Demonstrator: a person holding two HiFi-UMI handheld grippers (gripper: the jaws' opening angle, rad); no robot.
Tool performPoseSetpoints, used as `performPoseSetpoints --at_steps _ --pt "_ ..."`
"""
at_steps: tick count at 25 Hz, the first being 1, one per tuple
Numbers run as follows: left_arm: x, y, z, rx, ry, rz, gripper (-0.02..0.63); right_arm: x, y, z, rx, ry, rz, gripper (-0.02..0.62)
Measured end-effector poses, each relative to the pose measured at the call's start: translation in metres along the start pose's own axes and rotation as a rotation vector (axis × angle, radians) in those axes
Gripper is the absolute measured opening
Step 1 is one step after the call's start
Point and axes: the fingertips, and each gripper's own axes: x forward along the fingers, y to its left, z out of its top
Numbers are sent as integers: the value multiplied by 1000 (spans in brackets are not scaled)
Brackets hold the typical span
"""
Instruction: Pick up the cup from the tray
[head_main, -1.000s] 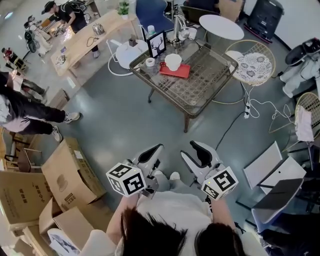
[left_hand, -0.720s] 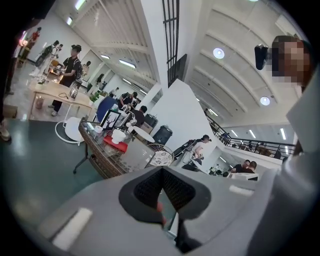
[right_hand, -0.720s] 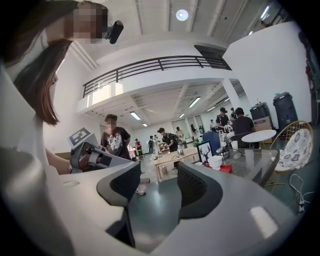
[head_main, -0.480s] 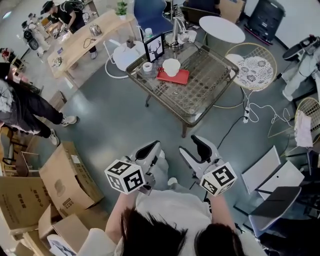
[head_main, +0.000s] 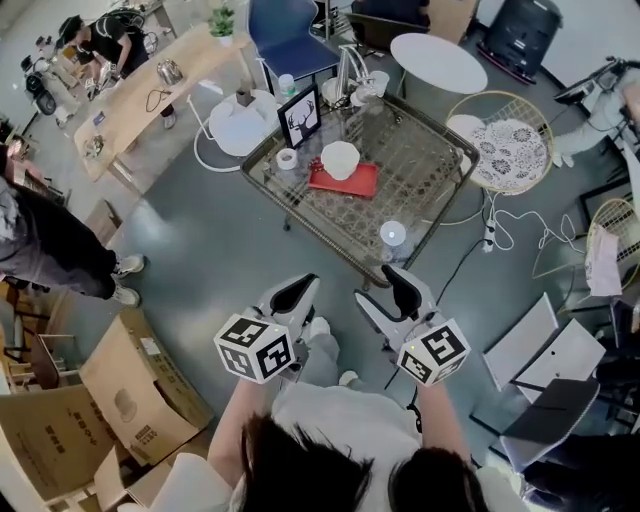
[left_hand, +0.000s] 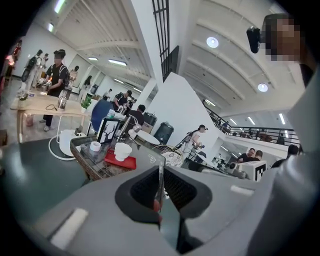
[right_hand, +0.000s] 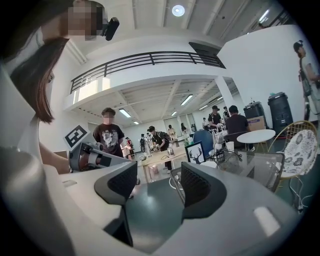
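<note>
A white cup (head_main: 340, 158) stands on a red tray (head_main: 345, 180) on the glass-topped table (head_main: 430, 150), far ahead of both grippers. In the left gripper view the cup (left_hand: 121, 151) and tray (left_hand: 120, 161) show small at the left, beyond the jaws. My left gripper (head_main: 290, 295) is shut, its pads meeting with nothing between them (left_hand: 159, 182). My right gripper (head_main: 388, 295) stands open near the table's closest edge. Its jaws have just been opening, and only floor shows in the gap (right_hand: 157, 187).
On the table are a framed deer picture (head_main: 303, 113), a white tape roll (head_main: 286, 158) and a small round white object (head_main: 392, 233). Cardboard boxes (head_main: 130, 390) lie at the left, a wicker chair (head_main: 505, 140) and folded chairs (head_main: 550, 350) at the right. People stand around.
The table has come closer in the head view as both grippers moved toward it. The right gripper's jaws stand wider apart than before.
</note>
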Motion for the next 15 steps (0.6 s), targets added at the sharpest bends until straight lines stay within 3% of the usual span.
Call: performPoseSetpoints --at_steps 7,11,15 --pt "36 32 22 67 79 -104 100 52 -24 12 12 -12 -43 303" --pt "54 51 32 108 106 -107 135 71 -41 21 22 -34 -75 314" --pt "67 66 38 95 122 -98 147 85 -52 24 27 -28 -79 328"
